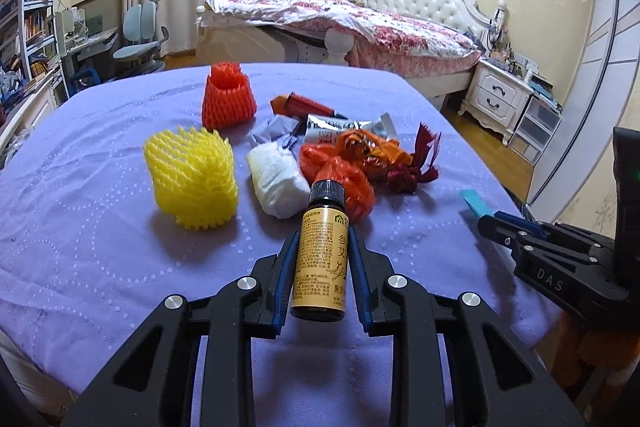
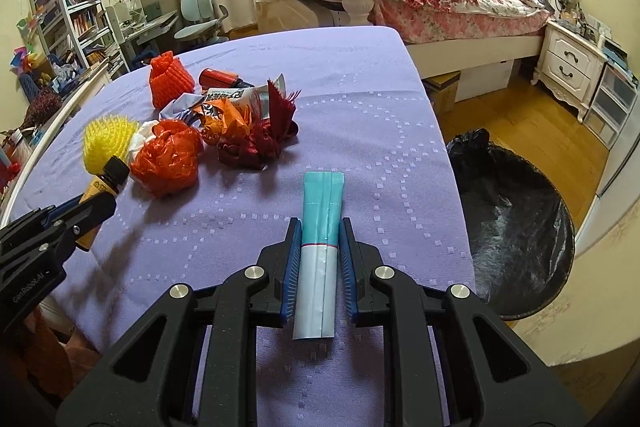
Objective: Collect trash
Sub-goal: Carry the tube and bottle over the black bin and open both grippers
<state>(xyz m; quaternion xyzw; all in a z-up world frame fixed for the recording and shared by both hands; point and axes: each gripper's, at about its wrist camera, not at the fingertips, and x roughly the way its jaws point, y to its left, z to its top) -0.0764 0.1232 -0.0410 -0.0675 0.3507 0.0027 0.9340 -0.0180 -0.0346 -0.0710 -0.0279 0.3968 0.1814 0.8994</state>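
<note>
My left gripper (image 1: 322, 239) is shut on a small brown bottle (image 1: 320, 259) with a yellow label and black cap, held above the purple-covered table (image 1: 100, 247). My right gripper (image 2: 320, 227) is shut on a teal and white sachet (image 2: 320, 247), also above the table. The left gripper with the bottle (image 2: 100, 187) shows at the left of the right wrist view. The trash pile lies ahead: yellow foam net (image 1: 192, 179), orange foam net (image 1: 228, 99), white tissue wad (image 1: 276, 183), orange plastic bag (image 1: 340, 179), snack wrappers (image 1: 360, 135), dark red scraps (image 1: 416, 167).
A bin lined with a black bag (image 2: 516, 227) stands on the wooden floor right of the table. Beyond the table are a bed (image 1: 360, 23), a white nightstand (image 1: 496, 95), a desk chair (image 1: 140, 43) and a bookshelf (image 1: 28, 23).
</note>
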